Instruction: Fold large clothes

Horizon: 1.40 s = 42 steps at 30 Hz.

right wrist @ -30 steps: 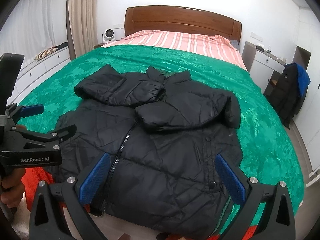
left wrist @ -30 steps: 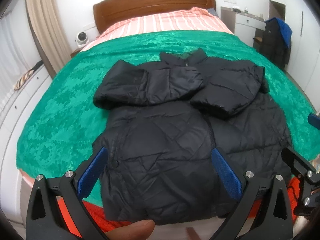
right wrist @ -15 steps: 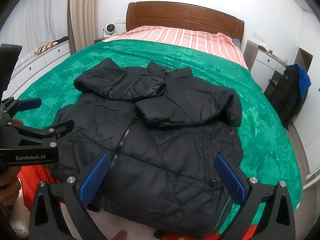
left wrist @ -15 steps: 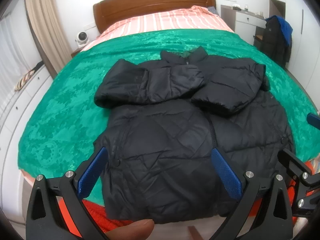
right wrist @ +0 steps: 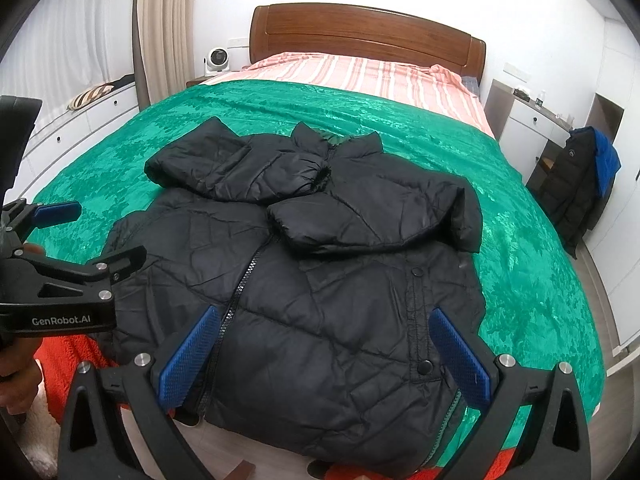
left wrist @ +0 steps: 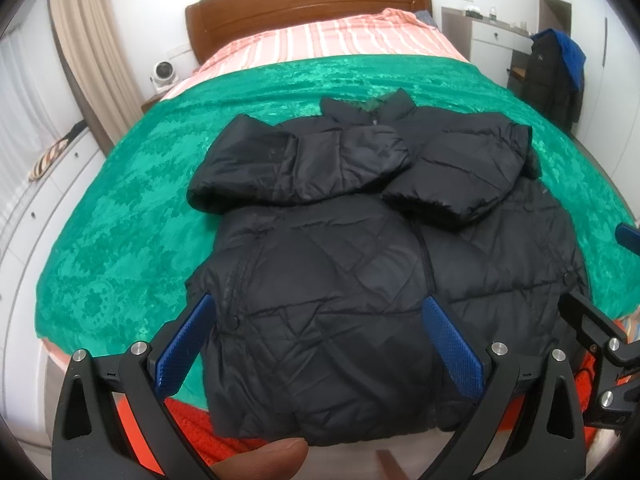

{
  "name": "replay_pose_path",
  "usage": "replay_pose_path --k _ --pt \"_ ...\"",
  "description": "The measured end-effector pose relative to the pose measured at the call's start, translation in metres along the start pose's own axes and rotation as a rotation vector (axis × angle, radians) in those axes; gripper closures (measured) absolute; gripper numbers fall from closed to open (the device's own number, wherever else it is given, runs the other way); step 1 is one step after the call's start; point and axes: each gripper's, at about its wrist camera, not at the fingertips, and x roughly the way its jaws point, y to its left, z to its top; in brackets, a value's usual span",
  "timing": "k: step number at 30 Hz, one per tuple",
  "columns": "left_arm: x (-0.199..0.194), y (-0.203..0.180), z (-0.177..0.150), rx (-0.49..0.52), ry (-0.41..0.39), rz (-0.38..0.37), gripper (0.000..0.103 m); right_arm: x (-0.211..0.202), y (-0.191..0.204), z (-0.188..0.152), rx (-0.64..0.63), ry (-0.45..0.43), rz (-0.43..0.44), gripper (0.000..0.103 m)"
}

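A black padded jacket (left wrist: 360, 264) lies front up on the green bedspread (left wrist: 120, 216), collar toward the headboard, hem at the foot edge. Both sleeves are folded across the chest. It also shows in the right wrist view (right wrist: 340, 272). My left gripper (left wrist: 320, 344) is open and empty, above the hem on the jacket's left half. My right gripper (right wrist: 324, 352) is open and empty, above the hem on the right half. The left gripper also shows at the left edge of the right wrist view (right wrist: 80, 236).
The bed has a wooden headboard (left wrist: 304, 4) and a striped pink sheet (left wrist: 340, 40). An orange-red blanket (left wrist: 192, 420) hangs below the foot edge. White drawers (right wrist: 100, 108) stand to the left, a desk and a chair with dark clothes (right wrist: 580, 184) to the right.
Both grippers have drawn slightly closer to the jacket's hem. The jacket has not moved and both grippers remain open.
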Motion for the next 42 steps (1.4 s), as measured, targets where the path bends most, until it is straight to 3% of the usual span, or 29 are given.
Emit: replay_pose_path --k 42 --pt "0.009 0.01 -0.003 -0.028 0.036 -0.01 0.0 0.005 -0.001 0.002 -0.01 -0.003 0.009 0.0"
